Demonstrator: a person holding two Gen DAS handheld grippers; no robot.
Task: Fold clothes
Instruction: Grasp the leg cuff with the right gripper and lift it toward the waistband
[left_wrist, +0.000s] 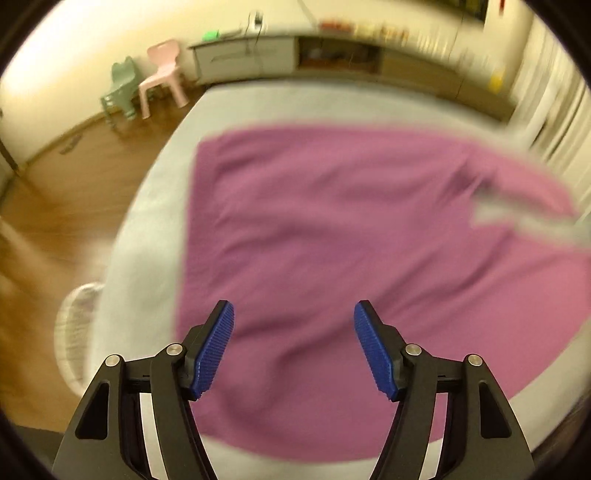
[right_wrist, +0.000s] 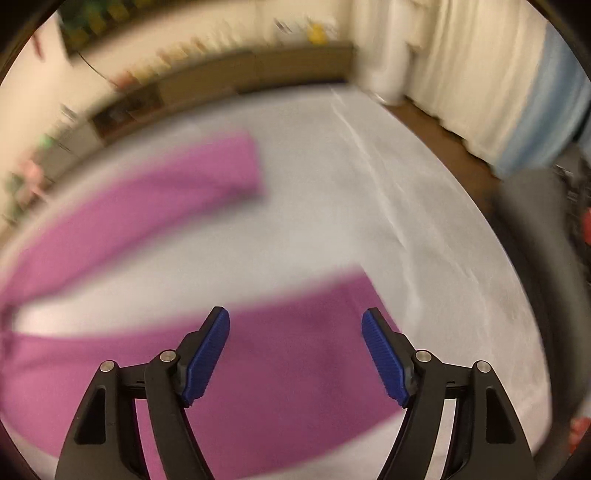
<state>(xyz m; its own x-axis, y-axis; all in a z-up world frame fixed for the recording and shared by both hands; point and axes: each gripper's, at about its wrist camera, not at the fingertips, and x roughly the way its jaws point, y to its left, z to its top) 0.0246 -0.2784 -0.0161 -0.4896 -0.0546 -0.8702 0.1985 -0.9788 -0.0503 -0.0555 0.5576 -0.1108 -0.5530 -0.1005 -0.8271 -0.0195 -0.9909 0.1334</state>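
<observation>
Purple trousers (left_wrist: 332, 229) lie spread flat on a pale grey bed (left_wrist: 155, 221). The left wrist view shows their wide upper part. My left gripper (left_wrist: 293, 314) is open and empty, hovering above the near part of the cloth. In the right wrist view the two purple legs fork apart: one leg (right_wrist: 155, 199) runs to the far middle, the other (right_wrist: 288, 354) lies near. My right gripper (right_wrist: 295, 319) is open and empty above the near leg, close to its end. Both views are blurred by motion.
The grey bed (right_wrist: 406, 229) stretches right of the legs. A wooden floor (left_wrist: 55, 206), a pink chair (left_wrist: 162, 74) and a green chair (left_wrist: 118, 92) lie left of the bed. A low cabinet (left_wrist: 258, 55) lines the far wall. Curtains (right_wrist: 461, 74) hang at the right.
</observation>
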